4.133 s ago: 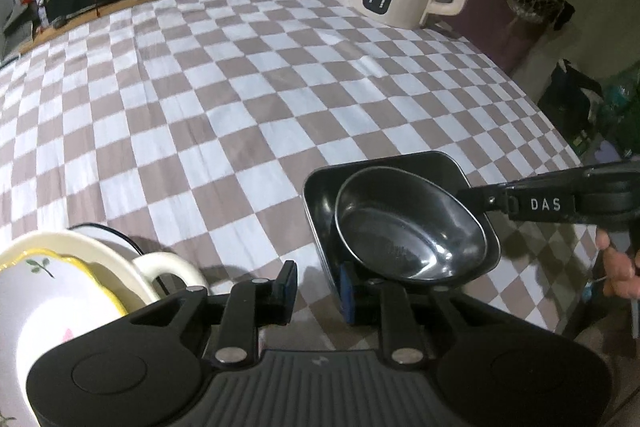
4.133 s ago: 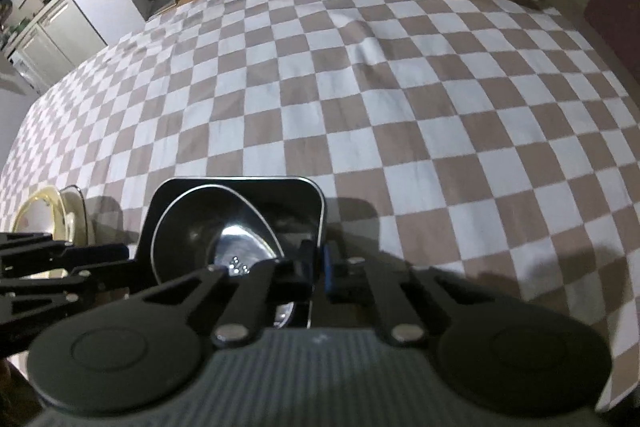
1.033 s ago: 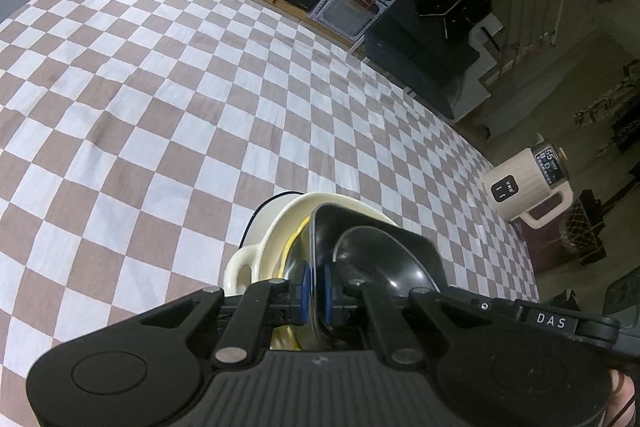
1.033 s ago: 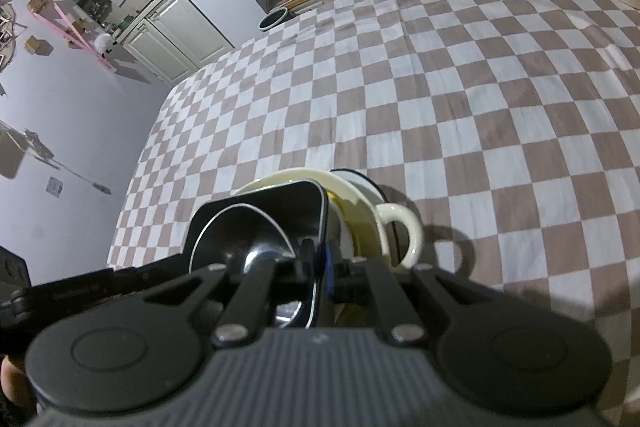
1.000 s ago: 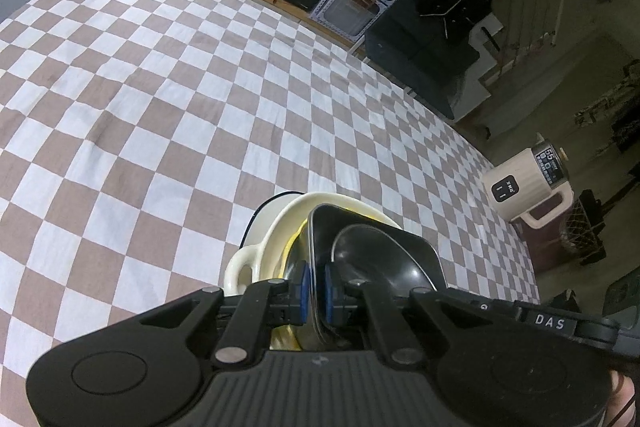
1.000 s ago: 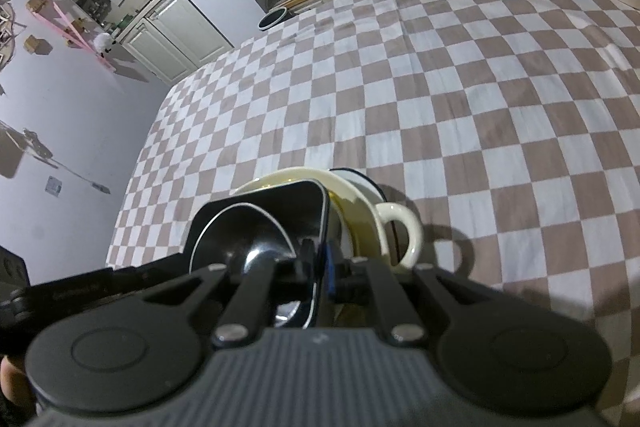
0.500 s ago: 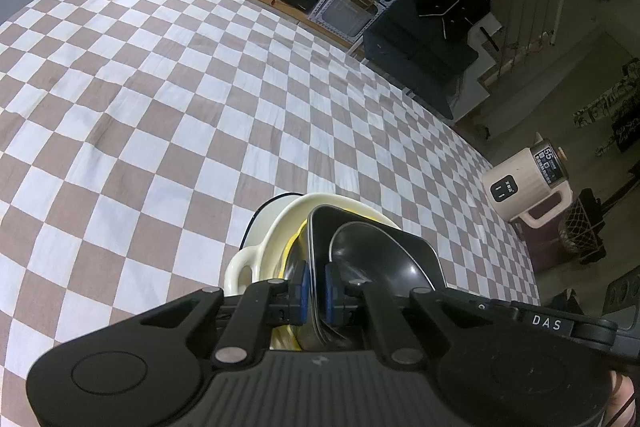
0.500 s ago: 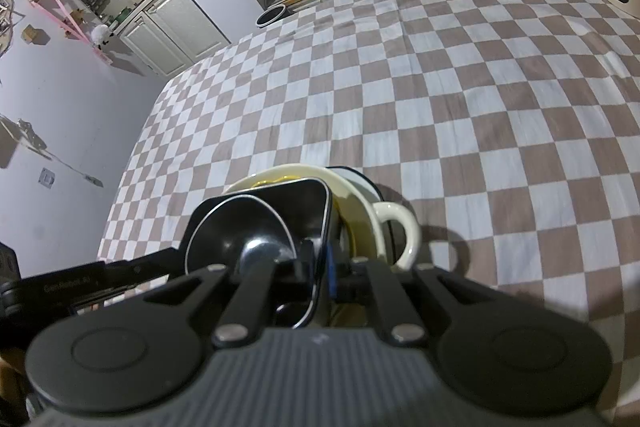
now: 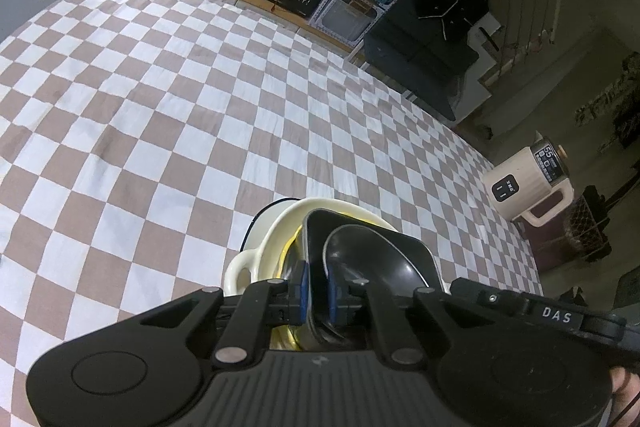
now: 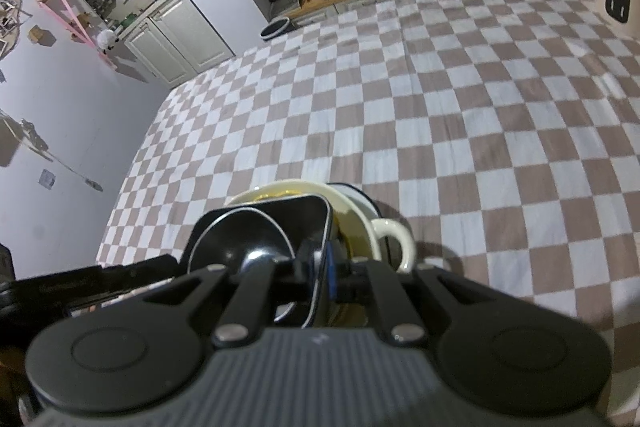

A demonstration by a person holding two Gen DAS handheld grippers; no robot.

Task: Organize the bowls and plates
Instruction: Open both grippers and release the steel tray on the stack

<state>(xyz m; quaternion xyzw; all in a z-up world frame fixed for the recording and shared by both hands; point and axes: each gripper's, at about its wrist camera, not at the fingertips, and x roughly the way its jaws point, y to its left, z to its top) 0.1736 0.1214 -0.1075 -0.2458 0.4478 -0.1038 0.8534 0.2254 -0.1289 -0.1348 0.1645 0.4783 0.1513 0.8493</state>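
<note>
Grip: left gripper [image 9: 314, 289] and right gripper [image 10: 320, 267] both pinching black square tray's [image 9: 372, 247] opposite rims | tray carrying black bowl [image 10: 240, 239], hovering over cream handled dish [image 10: 360, 211] near edge | stiff, slippery, likely clattering.

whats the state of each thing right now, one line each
left tool: shut on the rim of the black square plate
right tool: shut on the opposite rim of the same plate
black square plate: gripped by both tools, tilted, over the cream dish
dark round bowl: nested in the black square plate
cream dish: on the checkered cloth, yellow-rimmed plate inside
kettle: upright, display lit
</note>
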